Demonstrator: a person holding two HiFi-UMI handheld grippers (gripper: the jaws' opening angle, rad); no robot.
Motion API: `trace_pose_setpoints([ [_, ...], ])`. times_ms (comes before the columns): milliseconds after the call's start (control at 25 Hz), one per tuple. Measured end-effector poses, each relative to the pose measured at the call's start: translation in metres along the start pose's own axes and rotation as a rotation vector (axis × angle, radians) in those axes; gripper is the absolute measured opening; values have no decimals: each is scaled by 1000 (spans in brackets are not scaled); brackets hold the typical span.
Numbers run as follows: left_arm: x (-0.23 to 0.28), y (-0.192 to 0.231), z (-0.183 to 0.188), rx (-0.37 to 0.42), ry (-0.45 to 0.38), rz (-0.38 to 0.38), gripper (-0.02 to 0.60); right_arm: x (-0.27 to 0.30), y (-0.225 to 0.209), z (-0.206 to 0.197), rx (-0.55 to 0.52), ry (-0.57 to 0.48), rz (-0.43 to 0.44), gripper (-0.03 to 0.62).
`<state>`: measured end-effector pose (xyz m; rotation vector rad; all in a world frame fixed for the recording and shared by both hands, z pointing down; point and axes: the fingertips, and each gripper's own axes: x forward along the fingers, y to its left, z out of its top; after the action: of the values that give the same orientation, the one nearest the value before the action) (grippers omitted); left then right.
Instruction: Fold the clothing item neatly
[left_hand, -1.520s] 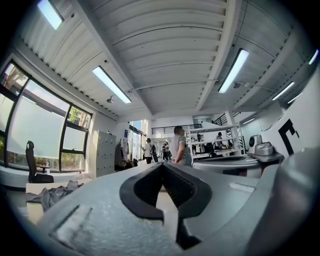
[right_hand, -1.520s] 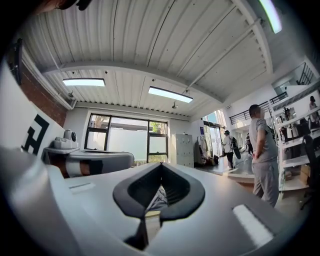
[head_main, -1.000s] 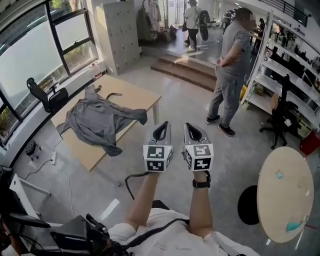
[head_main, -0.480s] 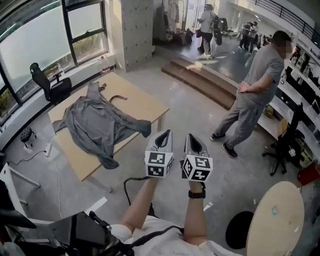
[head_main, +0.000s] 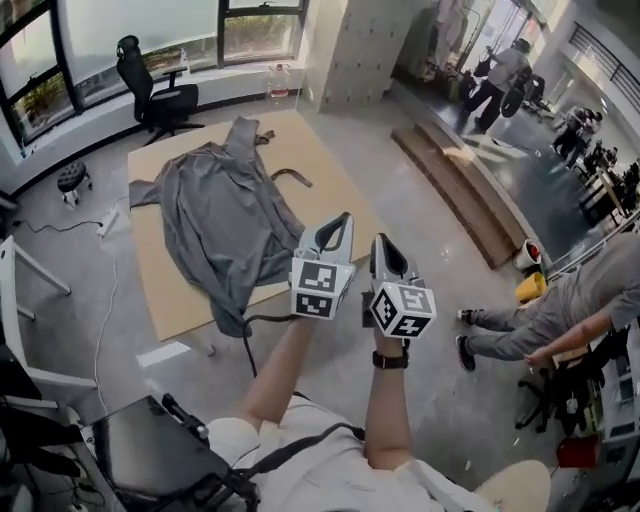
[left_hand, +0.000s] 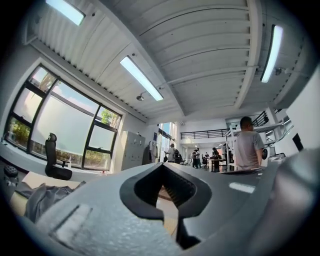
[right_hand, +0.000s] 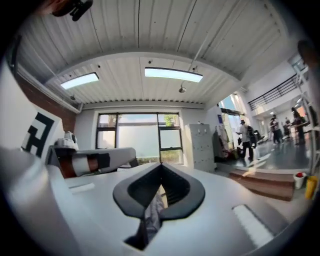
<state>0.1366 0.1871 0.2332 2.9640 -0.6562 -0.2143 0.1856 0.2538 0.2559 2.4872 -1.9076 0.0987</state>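
A grey garment (head_main: 225, 215) lies crumpled and spread across a light wooden table (head_main: 330, 190) in the upper left of the head view, one sleeve hanging over the near edge. My left gripper (head_main: 343, 222) is held in the air at the table's near right corner, just right of the garment, jaws shut and empty. My right gripper (head_main: 381, 245) floats beside it over the floor, also shut and empty. In the left gripper view the left gripper (left_hand: 161, 166) points across the room, with the garment (left_hand: 37, 197) low at left. In the right gripper view the right gripper (right_hand: 161, 166) faces the windows.
A black office chair (head_main: 152, 88) and a small stool (head_main: 72, 178) stand by the windows behind the table. Wooden steps (head_main: 465, 185) run at the right. A person in grey (head_main: 565, 310) stands at the right edge near a yellow bucket (head_main: 530, 288). A black cable (head_main: 250, 340) hangs below the table.
The head view has swung toward the table, which now lies closer and more central. Both grippers stay side by side and shut. The standing person has slid to the right edge.
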Motion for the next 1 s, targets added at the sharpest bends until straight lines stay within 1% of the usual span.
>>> trace_pose_setpoints([
  [80, 6, 32, -5, -25, 8, 29, -2, 26, 26, -2, 14, -29, 151, -2],
  [160, 8, 65, -11, -74, 16, 74, 0, 47, 50, -6, 5, -32, 292, 0],
  [200, 7, 81, -13, -88, 23, 112, 0, 58, 60, -10, -4, -16, 347, 2],
  [280, 5, 112, -19, -87, 39, 205, 0, 83, 73, -18, -11, 19, 434, 6],
  [440, 14, 163, -32, -67, 61, 377, 0, 134, 77, -24, 8, 29, 542, 6],
  [560, 25, 185, -31, -53, 77, 488, 0, 169, 69, -18, -3, 57, 617, 6],
  [680, 24, 205, -28, -29, 81, 600, 0, 198, 71, -12, 26, 58, 710, 6],
  [800, 28, 213, -34, -15, 96, 668, 2, 222, 64, -20, 57, 76, 774, 6],
  [920, 24, 224, -51, -17, 131, 732, 2, 241, 63, -44, 83, 137, 824, 6],
  [1000, 13, 234, -61, -25, 157, 782, 2, 249, 71, -60, 92, 180, 864, 6],
])
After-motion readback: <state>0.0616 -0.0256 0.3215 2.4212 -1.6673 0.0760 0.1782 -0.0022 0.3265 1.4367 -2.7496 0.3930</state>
